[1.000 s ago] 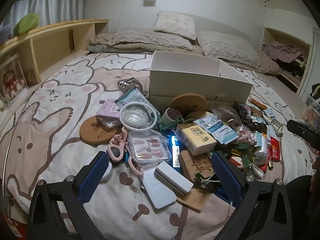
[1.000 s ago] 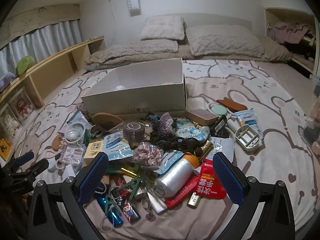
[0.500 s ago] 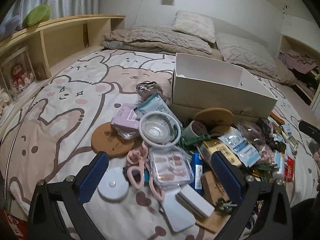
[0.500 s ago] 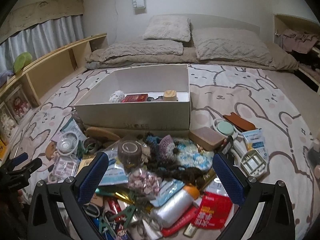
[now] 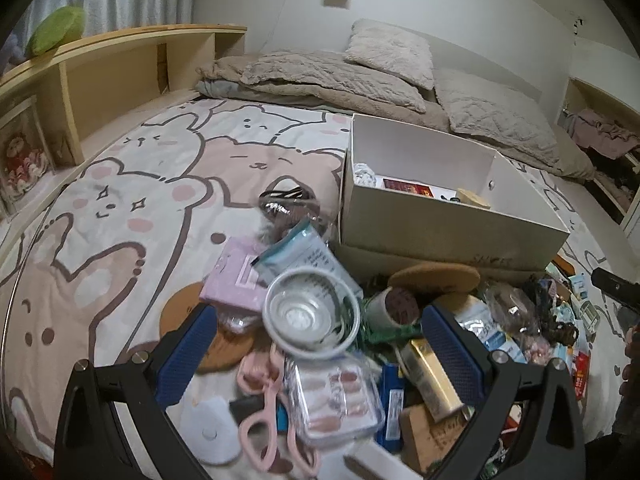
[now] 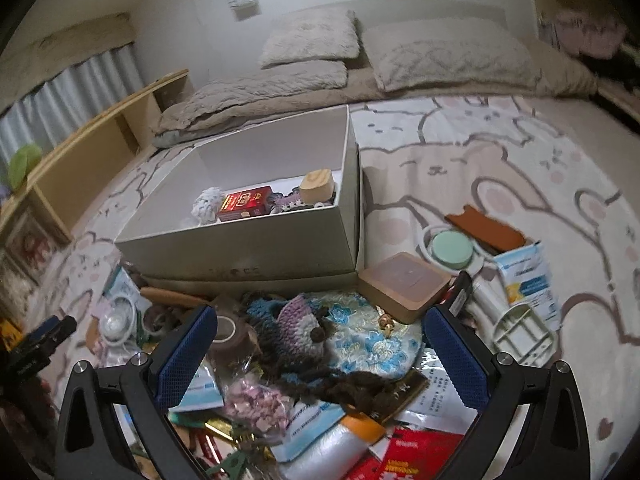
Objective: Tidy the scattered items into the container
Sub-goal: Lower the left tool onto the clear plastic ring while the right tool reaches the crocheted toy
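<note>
A white cardboard box (image 5: 448, 226) (image 6: 248, 246) stands on the bed with a red packet (image 6: 245, 203), a wooden block (image 6: 317, 185) and a white knit ball (image 6: 206, 202) inside. A heap of small items lies in front of it. My left gripper (image 5: 318, 354) is open and empty above a white round dish (image 5: 310, 316), pink scissors (image 5: 264, 412) and a clear nail case (image 5: 336, 400). My right gripper (image 6: 318, 354) is open and empty above a crocheted piece (image 6: 302, 322), a floral pouch (image 6: 368, 340) and a tape roll (image 6: 226, 330).
A wooden box (image 6: 404, 286), a green round tin (image 6: 452, 250), a brown case (image 6: 486, 230) and a white rack (image 6: 520, 330) lie right of the box. Pillows (image 5: 390, 54) and a folded blanket lie behind it. A wooden shelf (image 5: 104, 76) runs along the left.
Both grippers have risen and moved forward toward the box, so its inside now shows. The left view has swung leftward over the dish. Both stay open and empty.
</note>
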Demonstrator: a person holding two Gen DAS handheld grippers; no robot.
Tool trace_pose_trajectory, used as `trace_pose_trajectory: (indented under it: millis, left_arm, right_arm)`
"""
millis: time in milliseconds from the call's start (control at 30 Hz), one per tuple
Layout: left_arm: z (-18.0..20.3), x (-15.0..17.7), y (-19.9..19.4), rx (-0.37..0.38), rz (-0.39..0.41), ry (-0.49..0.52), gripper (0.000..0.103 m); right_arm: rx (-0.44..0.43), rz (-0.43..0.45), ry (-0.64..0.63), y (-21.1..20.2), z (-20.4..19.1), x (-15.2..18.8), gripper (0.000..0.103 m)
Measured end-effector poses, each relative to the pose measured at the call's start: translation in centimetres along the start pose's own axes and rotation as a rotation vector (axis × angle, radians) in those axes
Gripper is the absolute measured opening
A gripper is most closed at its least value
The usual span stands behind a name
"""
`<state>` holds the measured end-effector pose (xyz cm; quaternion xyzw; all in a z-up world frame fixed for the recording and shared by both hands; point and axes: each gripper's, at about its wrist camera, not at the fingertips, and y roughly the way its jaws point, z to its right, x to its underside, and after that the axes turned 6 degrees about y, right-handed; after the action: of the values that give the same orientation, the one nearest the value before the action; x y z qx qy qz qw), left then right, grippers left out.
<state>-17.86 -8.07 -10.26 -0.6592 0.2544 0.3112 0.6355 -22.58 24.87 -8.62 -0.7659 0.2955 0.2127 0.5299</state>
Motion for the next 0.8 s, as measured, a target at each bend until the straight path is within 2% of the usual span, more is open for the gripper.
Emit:
trace_pose_trajectory:
  millis: [167, 467, 600, 800]
  left_arm:
    - [0.2, -0.9, 2.3, -0.016, -0.030, 0.040, 0.103]
    - [0.7, -0.3, 6.0, -0.061, -0.089, 0.110, 0.103]
    - [1.0, 0.1, 7.0, -0.088, -0.101, 0.152, 0.103]
    - [1.4, 0.8, 8.1, -0.100, -0.117, 0.198, 0.103]
  right_arm:
    - [-0.047, 0.016, 0.091, 0.6, 1.8, -0.5, 0.103]
    - [-0.041, 0.000, 0.254, 2.4, 5.1, -0.9, 0.103]
    - [-0.043, 0.013, 0.270, 2.8, 6.1, -0.7, 0.103]
    - [-0.070, -0.062, 0.293, 4.8, 6.7, 0.5, 0.103]
